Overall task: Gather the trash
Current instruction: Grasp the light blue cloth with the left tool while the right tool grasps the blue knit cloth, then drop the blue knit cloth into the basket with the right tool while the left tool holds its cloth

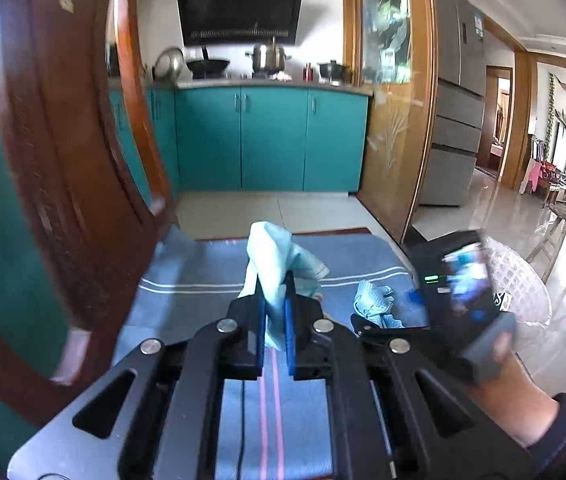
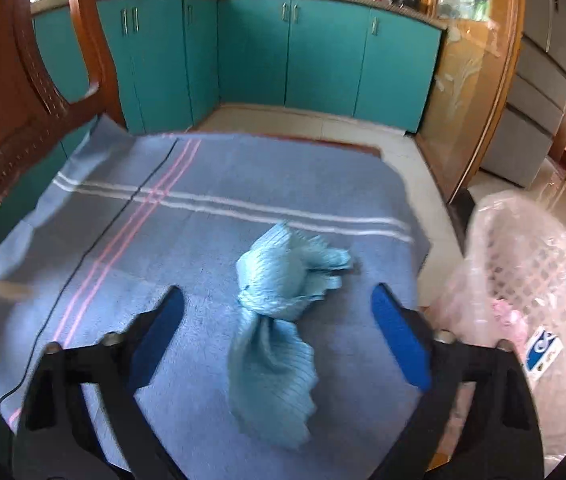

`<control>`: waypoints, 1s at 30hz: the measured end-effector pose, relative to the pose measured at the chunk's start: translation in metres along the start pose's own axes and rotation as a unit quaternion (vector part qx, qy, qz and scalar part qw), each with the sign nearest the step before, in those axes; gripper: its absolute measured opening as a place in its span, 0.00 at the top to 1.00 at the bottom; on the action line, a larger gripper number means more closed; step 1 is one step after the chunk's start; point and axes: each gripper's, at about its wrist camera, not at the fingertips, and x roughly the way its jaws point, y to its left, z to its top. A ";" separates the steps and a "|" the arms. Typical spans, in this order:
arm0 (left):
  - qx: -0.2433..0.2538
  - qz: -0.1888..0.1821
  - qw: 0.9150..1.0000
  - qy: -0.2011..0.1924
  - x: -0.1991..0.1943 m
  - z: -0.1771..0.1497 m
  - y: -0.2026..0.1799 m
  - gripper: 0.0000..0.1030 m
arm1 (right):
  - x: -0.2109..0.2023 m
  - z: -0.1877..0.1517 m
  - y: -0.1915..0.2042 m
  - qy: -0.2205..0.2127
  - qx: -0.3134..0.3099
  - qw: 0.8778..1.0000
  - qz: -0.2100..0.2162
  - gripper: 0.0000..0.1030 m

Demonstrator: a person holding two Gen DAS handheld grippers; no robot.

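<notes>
Left fingers (image 1: 261, 312) pinch a blue rag (image 1: 279, 258); right fingers (image 2: 163, 316) spread wide.

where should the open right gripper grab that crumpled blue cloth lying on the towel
Grip the crumpled blue cloth at its pinched waist, where the bunched upper lump narrows before the lower tail fans out. Come straight down from above with the right gripper, whose open jaws already stand either side of it. The waist looks like the thinnest, firmest spot; the loose tail would likely slip.
</notes>
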 end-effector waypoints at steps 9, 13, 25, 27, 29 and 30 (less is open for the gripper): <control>-0.007 0.001 1.000 0.013 -0.006 -0.007 0.007 0.92 | -0.063 0.006 0.003 -0.036 0.011 0.996 0.086 0.86; -0.011 0.000 1.000 0.021 -0.001 -0.008 0.009 0.92 | -0.126 -0.005 -0.006 -0.091 0.013 0.989 0.112 0.86; -0.016 -0.001 0.999 0.038 0.011 -0.009 0.007 0.91 | -0.129 -0.018 -0.015 -0.094 0.023 0.989 0.110 0.86; -0.018 -0.001 0.999 0.040 0.011 -0.010 0.008 0.91 | -0.130 -0.021 -0.010 -0.094 0.020 0.989 0.114 0.86; -0.022 0.001 0.999 0.043 0.014 -0.010 0.011 0.91 | -0.132 -0.022 -0.010 -0.094 0.016 0.989 0.115 0.86; -0.023 0.001 0.999 0.043 0.014 -0.010 0.011 0.91 | -0.132 -0.023 -0.009 -0.093 0.013 0.989 0.116 0.86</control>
